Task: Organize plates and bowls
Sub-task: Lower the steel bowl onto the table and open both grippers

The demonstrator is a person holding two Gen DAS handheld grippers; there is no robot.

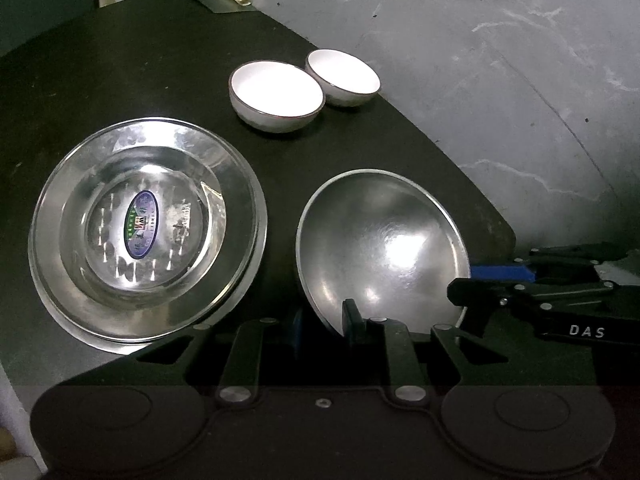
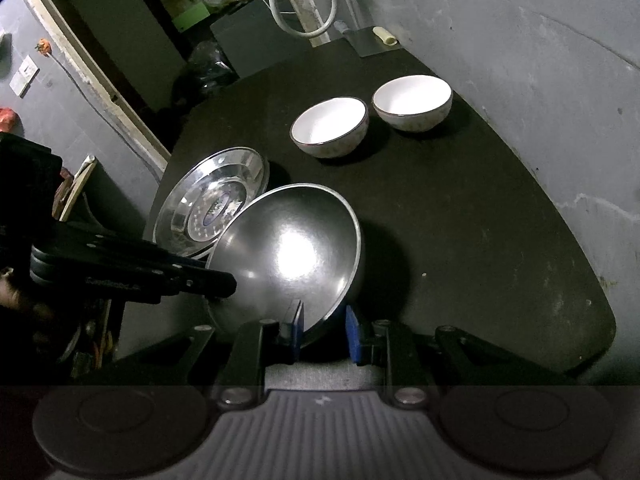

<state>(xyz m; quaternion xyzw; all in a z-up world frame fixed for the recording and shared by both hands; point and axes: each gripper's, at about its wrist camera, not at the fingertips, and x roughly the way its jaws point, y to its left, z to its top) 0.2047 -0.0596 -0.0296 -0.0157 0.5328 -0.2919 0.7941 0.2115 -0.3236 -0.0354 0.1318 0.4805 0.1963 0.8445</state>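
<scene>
Through the left wrist view, the steel bowl [image 1: 384, 252] sits tipped on the dark table [image 1: 120, 80], its hollow facing up and away from the camera, near rim low. The left gripper [image 1: 324, 320] has the bowl's near rim between its pads; the jaws are narrow, yet I cannot tell whether they press on it. The right gripper [image 1: 480, 280] comes in from the bowl's right side at its rim. Left of the bowl, just apart from it, lies the stack of steel plates [image 1: 148, 232], flat, with a label in its middle. Beyond the bowl stand two white bowls [image 1: 276, 96], upright and side by side, near the table's curved far edge. The stretch of table between the steel bowl and those white bowls is bare.

Through the right wrist view, the steel bowl [image 2: 292, 256] leans steeply, its hollow turned toward the camera. The right gripper [image 2: 324, 332] straddles its lower rim, and the blue pads [image 2: 352, 334] stand a little off the metal, not clamped. To the bowl's right the table runs bare to its curved edge against the grey wall [image 2: 540, 60].
</scene>
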